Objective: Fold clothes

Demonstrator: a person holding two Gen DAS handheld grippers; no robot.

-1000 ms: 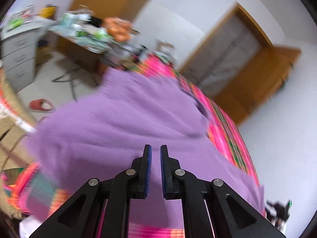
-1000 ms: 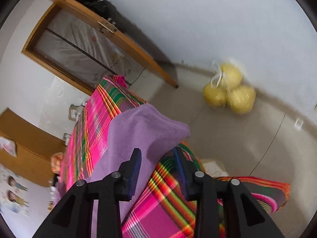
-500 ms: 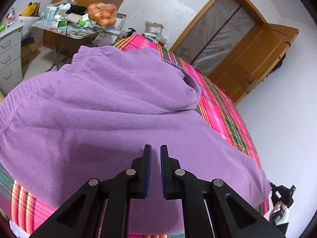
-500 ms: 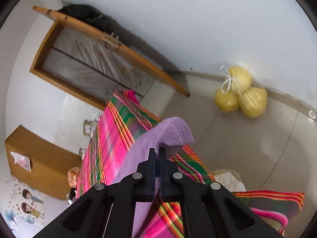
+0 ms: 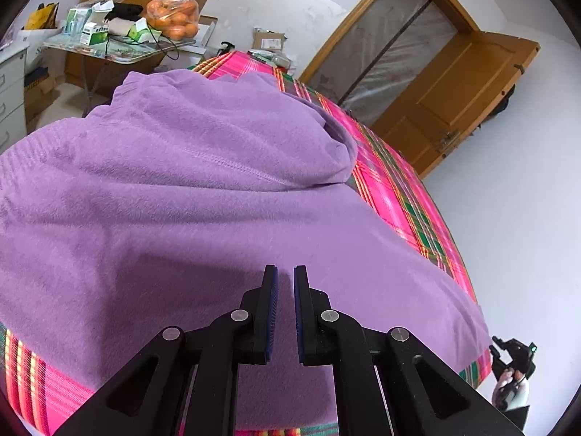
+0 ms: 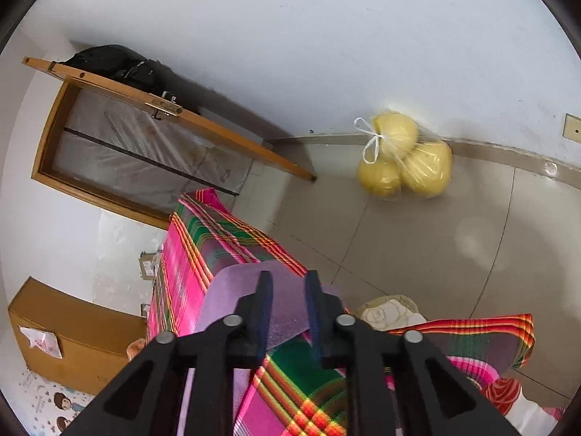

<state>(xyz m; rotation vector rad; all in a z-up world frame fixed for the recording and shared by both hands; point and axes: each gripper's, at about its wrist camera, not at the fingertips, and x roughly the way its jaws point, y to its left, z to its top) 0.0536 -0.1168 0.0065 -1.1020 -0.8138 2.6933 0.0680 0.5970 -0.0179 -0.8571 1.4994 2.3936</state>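
Note:
A purple fleece garment (image 5: pixel 189 200) lies spread over the bed with the pink, green and orange plaid cover (image 5: pixel 392 196), one part folded over on top. My left gripper (image 5: pixel 286 283) hovers just over the garment near the bed's front edge, jaws slightly apart and empty. In the right wrist view a corner of the same garment (image 6: pixel 232 298) hangs at the bed's edge. My right gripper (image 6: pixel 288 283) is open with its fingers on either side of that corner, holding nothing.
A cluttered table with a bag of oranges (image 5: pixel 174 18) stands behind the bed. A wooden door (image 5: pixel 457 94) stands open at the right. A bag of yellow pomelos (image 6: pixel 403 160) lies on the tiled floor by the wall. A wooden cabinet (image 6: pixel 69 338) is at the left.
My right gripper closed on the garment corner half a second ago and has now opened and let it go. The left view has steadied low over the garment.

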